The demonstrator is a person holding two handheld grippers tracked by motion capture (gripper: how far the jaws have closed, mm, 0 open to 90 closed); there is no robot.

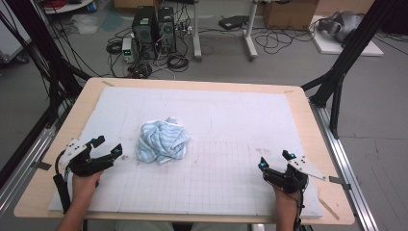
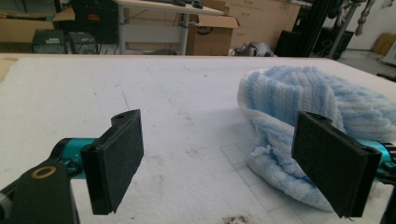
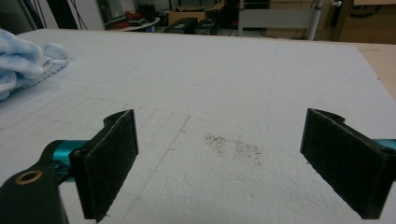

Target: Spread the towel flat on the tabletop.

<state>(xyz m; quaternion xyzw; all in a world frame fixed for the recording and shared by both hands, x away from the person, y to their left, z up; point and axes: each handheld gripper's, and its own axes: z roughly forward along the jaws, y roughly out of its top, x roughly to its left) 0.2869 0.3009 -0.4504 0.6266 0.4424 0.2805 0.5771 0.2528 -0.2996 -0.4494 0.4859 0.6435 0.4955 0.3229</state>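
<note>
A crumpled blue-and-white striped towel lies in a heap on the white mat, left of the middle. My left gripper rests at the mat's left near side, open, a short way left of the towel. In the left gripper view the towel bulges just beyond the right pad, and nothing sits between the jaws of the left gripper. My right gripper stands open at the right near side, far from the towel. Its own view has the right gripper over bare mat, with the towel at far left.
The mat covers a wooden table with a bare rim all round. A dark smudge marks the mat ahead of the right gripper. Black frame posts stand at the table's far corners. Computers and cables lie on the floor beyond.
</note>
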